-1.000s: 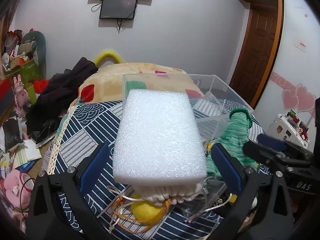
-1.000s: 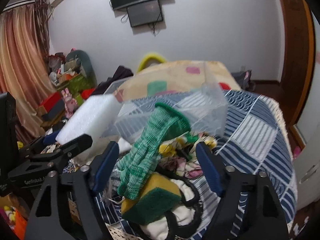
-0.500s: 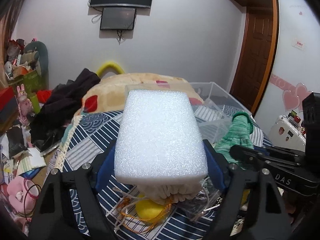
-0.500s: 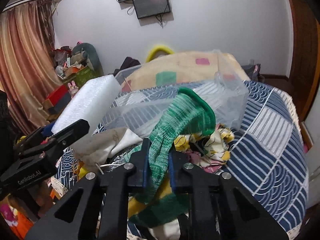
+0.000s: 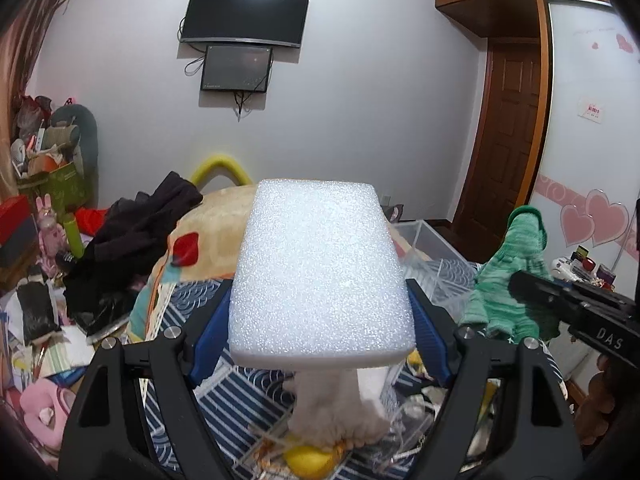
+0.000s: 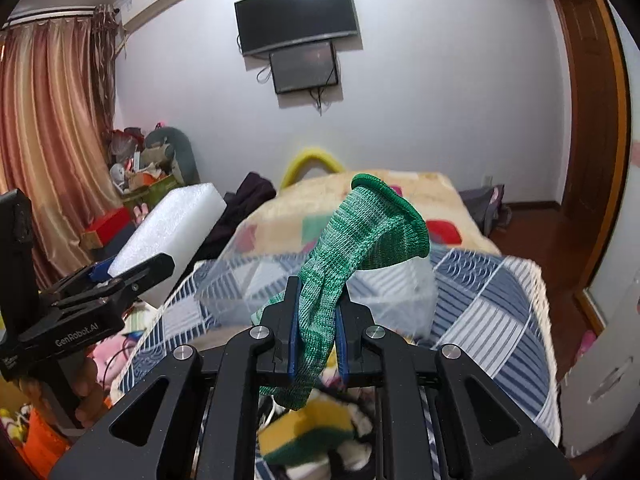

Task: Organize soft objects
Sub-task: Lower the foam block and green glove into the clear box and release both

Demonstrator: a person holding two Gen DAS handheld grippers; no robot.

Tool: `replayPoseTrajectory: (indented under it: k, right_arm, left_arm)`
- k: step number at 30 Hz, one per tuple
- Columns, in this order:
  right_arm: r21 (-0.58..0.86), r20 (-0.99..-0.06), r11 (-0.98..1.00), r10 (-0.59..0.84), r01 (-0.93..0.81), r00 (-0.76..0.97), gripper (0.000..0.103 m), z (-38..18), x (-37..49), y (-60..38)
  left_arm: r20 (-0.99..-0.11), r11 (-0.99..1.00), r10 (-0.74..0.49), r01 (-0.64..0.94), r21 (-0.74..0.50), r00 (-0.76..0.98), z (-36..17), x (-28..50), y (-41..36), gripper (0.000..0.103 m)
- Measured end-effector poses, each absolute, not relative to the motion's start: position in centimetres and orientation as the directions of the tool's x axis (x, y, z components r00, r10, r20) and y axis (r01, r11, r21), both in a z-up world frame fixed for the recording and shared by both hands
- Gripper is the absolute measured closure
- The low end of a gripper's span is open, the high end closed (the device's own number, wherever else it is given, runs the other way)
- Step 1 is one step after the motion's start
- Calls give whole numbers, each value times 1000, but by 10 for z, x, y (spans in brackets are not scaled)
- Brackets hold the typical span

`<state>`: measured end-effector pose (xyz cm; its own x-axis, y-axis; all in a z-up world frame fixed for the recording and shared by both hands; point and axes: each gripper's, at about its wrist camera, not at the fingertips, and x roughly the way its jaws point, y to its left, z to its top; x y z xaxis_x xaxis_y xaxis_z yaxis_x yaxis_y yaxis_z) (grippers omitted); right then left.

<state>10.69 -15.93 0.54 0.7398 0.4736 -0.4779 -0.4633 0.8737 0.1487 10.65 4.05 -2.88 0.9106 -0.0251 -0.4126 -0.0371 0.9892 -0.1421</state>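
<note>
My left gripper (image 5: 320, 316) is shut on a white foam block (image 5: 320, 272) and holds it up above the bed; the block also shows in the right wrist view (image 6: 168, 224). A beige cloth (image 5: 336, 408) hangs under the block. My right gripper (image 6: 318, 312) is shut on a green knitted glove (image 6: 360, 232) and holds it up, cuff on top; the glove shows at the right of the left wrist view (image 5: 508, 280). A clear plastic box (image 6: 328, 288) stands on the bed beyond both grippers and also shows in the left wrist view (image 5: 432, 256).
A heap of soft things lies below the grippers, with a yellow-green sponge (image 6: 308, 432) and a yellow object (image 5: 308, 456). The bed has a blue patterned cover (image 6: 488, 304) and a beige blanket (image 5: 212, 232). Dark clothes (image 5: 132, 232) and clutter lie at the left.
Both grippers shut, the left on the foam block and the right on the green glove, and both have lifted their loads up off the heap.
</note>
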Motion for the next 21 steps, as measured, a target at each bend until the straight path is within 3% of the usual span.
replayPoseTrajectory:
  k: [10,21]
  right_arm:
    - [98,-475,893,429,-438,768,90,16,143,-148]
    - [48,-608,889,388,-456,692,90,-10,186,-119]
  left_arm:
    - [-481,984,-81,-7,-177,873,-24,159,45,23]
    - [-644,983,-117,-2,-181,756,-56,228,46,23]
